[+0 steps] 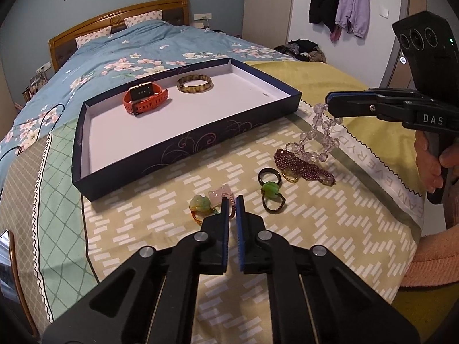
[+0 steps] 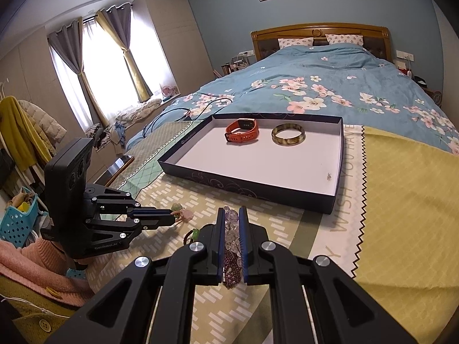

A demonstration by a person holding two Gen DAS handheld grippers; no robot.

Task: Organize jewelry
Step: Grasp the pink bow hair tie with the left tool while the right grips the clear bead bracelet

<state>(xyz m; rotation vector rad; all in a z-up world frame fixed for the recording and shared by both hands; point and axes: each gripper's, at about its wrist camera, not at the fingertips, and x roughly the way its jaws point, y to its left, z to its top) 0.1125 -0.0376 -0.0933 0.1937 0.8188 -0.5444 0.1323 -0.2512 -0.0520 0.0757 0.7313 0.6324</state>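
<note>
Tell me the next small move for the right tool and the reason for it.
Probably lift the right tool a little and carry it toward the tray. It is shut on the clear bead bracelet, whose lower beads still rest on the blanket against the purple bead bracelet. The tray already holds the orange watch and amber bangle, with bare floor beside them.

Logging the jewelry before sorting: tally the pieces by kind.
Watch: 1
Bangle: 1
Bead bracelets: 2, clear bracelet, dark red bracelet
Black ring: 1
Charms on cords: 3, green charm, pale charm, pink charm
Small gold loop: unclear, not counted
Total: 8
</note>
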